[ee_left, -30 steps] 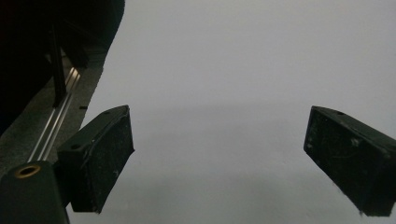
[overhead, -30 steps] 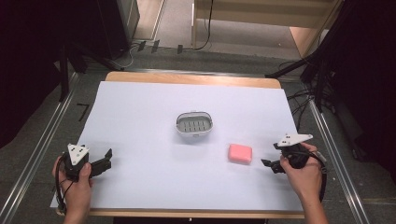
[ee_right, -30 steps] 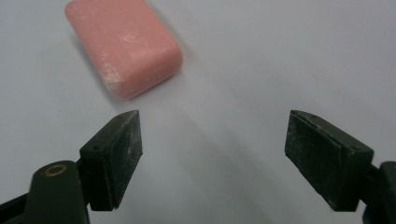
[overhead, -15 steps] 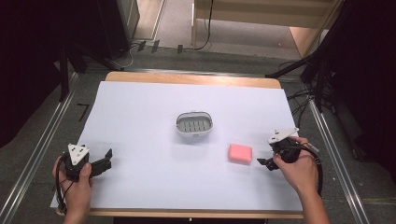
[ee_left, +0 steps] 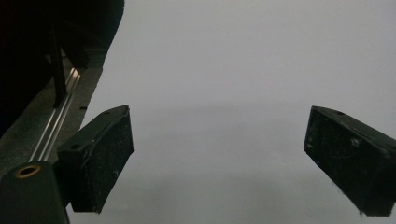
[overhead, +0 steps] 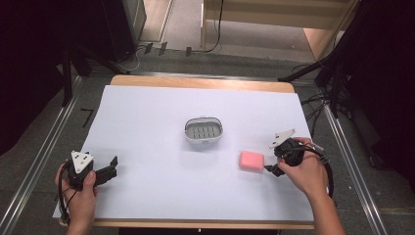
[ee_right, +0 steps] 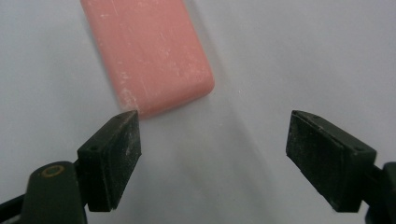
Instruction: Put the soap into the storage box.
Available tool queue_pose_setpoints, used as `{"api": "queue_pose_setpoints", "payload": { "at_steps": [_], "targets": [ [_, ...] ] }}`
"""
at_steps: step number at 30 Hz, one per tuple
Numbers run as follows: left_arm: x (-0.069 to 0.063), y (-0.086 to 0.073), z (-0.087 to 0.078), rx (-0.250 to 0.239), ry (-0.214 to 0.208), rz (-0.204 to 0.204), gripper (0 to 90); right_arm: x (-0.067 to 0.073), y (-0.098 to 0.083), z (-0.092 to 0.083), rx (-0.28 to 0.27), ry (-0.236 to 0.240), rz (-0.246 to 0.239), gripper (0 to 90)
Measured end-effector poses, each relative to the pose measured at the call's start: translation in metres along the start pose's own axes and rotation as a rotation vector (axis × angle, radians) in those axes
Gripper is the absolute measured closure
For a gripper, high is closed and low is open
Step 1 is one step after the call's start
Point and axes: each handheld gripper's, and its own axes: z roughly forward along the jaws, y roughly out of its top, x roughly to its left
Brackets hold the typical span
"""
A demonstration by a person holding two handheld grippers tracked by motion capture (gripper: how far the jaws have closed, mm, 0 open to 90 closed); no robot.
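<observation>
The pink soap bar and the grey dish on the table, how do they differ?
The soap bar is a solid pink block with rounded corners; the dish is a grey oval tray with a slotted floor and a raised rim. The soap bar looks smaller than the dish. The soap bar lies just ahead of the right tongs, which are open, while the dish sits mid-table, away from both hands. Both rest flat on the white table, apart from each other.

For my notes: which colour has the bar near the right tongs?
Pink bar, clearest in the right gripper view.
</observation>
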Motion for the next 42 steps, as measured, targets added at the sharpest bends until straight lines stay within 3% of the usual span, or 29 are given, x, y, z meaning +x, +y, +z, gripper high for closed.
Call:
{"api": "queue_pose_setpoints", "payload": {
  "at_steps": [11, 20, 27, 42],
  "targets": [
    [0.000, 0.000, 0.000, 0.002, 0.001, 0.001, 8.9, 0.003, 0.017, 0.005, 0.041, 0.006, -0.059, 16.1],
    [0.000, 0.000, 0.000, 0.002, 0.003, 0.003, 9.0, 0.007, 0.029, 0.010, 0.066, 0.042, -0.097, 16.0],
    [-0.001, 0.000, 0.000, 0.002, 0.004, 0.004, 8.9, 0.010, 0.036, 0.016, 0.080, 0.059, -0.106, 16.4],
    [0.000, 0.000, 0.000, 0.002, 0.003, 0.003, 8.9, 0.015, 0.047, 0.028, 0.111, 0.121, -0.132, 25.5]
  ]
}}
